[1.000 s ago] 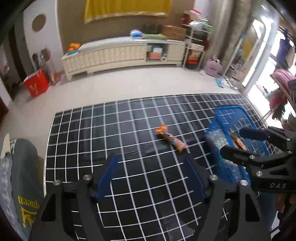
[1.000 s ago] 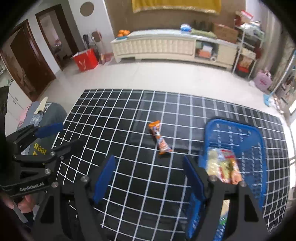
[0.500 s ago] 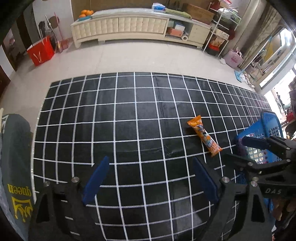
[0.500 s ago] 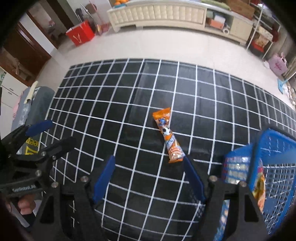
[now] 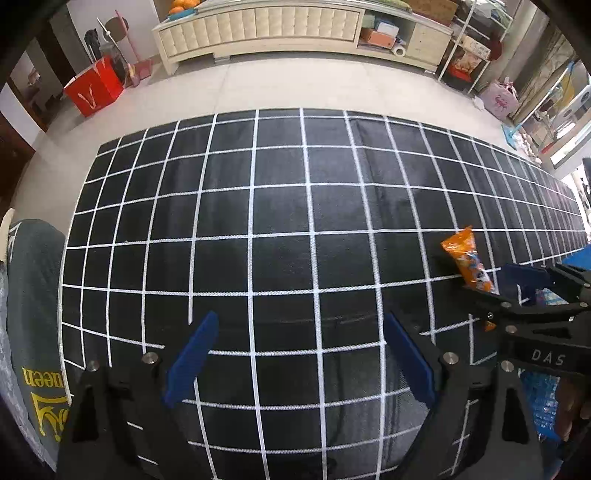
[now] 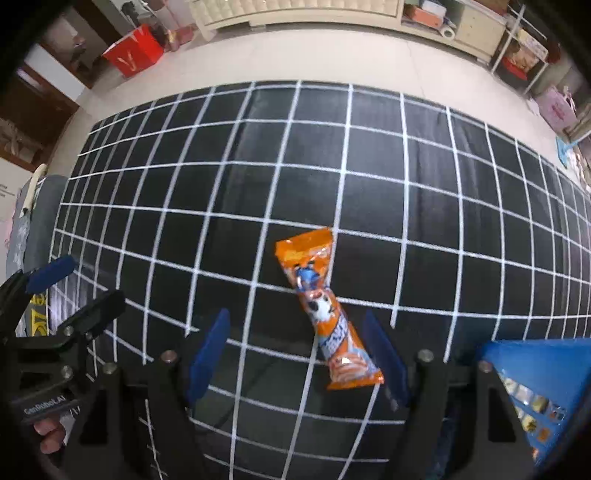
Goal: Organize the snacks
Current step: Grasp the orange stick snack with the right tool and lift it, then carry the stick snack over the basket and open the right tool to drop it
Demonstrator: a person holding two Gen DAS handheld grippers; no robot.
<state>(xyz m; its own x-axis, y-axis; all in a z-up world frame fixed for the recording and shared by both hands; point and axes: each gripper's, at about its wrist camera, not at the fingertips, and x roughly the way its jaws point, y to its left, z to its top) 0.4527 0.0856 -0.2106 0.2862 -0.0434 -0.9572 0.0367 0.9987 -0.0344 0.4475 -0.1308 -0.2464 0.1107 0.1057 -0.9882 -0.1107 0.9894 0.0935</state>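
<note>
An orange snack packet [image 6: 325, 310] lies on the black grid mat [image 6: 258, 184]. My right gripper [image 6: 299, 358] is open, and the packet's near end lies between its blue pads, close to the right one. The packet also shows in the left wrist view [image 5: 467, 260], partly behind the right gripper [image 5: 506, 284]. My left gripper [image 5: 295, 365] is open and empty over bare mat, left of the packet; it shows in the right wrist view [image 6: 70, 284]. A blue basket [image 6: 532, 373] holding snack packs sits at the lower right.
The mat lies on a pale tiled floor. A cream cabinet [image 5: 295, 29] stands along the far wall, with a red bag [image 5: 94, 90] to its left and shelves [image 5: 476, 48] to its right. A grey cloth [image 5: 33, 314] lies off the mat's left edge.
Both grippers have moved forward and lower toward the mat. The right gripper has closed in on the orange packet, which now sits between its pads. Both stay open.
</note>
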